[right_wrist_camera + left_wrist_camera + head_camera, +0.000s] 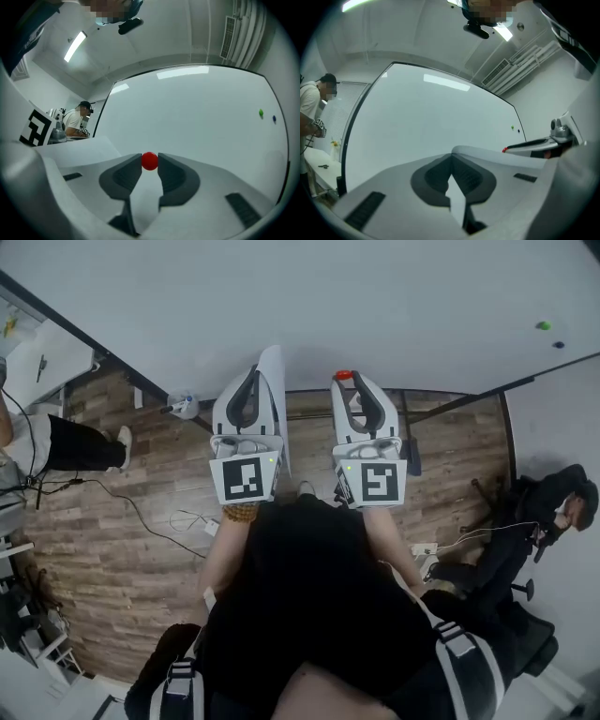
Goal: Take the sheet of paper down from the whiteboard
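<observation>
**A:** Where is the sheet of paper?

**B:** It looks to be off the whiteboard. It stands edge-on along the right side of the left hand-held gripper. That gripper's jaws are pressed together at the tips. I judge they nip one margin of the sheet, though its own view shows only a pale sliver between the pads.

**A:** And the other one?

**B:** The right hand-held gripper sits just beside the left and pinches a small red magnet between its pad tips. Both point at the board ahead. A green magnet sits on the board, well off to the right of them.

**A:** How will the sheet behave?

**B:** It should be very light and limp. It will probably flop and swing from whichever edge is held, and it will crease or tear if tugged. A pinch on the margin near a corner ought to do, and pads that are fully closed matter more than force. The magnet is the trickier piece, because it is round and smooth and likely to squirt out of a loose pinch.
</observation>
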Demonstrator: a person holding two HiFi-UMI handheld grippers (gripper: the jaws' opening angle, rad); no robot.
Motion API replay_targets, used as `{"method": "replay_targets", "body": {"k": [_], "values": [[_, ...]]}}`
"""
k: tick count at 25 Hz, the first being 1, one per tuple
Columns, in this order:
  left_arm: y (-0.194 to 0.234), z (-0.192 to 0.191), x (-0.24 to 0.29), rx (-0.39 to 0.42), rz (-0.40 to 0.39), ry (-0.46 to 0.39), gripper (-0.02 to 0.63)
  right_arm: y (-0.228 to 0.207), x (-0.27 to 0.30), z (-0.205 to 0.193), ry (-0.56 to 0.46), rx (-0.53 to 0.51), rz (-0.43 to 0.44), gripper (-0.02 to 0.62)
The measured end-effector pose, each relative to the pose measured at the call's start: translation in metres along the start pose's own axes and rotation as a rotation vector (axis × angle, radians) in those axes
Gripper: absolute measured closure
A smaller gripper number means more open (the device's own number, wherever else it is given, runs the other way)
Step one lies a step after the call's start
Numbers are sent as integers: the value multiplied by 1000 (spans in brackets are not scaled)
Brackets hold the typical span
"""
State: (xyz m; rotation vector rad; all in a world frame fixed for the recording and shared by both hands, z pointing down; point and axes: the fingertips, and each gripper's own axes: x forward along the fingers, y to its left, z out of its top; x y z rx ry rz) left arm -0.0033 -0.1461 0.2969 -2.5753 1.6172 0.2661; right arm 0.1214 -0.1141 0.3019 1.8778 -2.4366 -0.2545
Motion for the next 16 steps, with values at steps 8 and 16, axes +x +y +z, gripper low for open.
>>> {"method": "replay_targets", "body": {"k": [8,16], "values": [[-11,-5,12,-17,-46,11,597,-37,-7,-4,26,-4,-78,491],[-22,-8,27,-10,-82,2,597,-51,-3,-9,19,3,-99,491]]}}
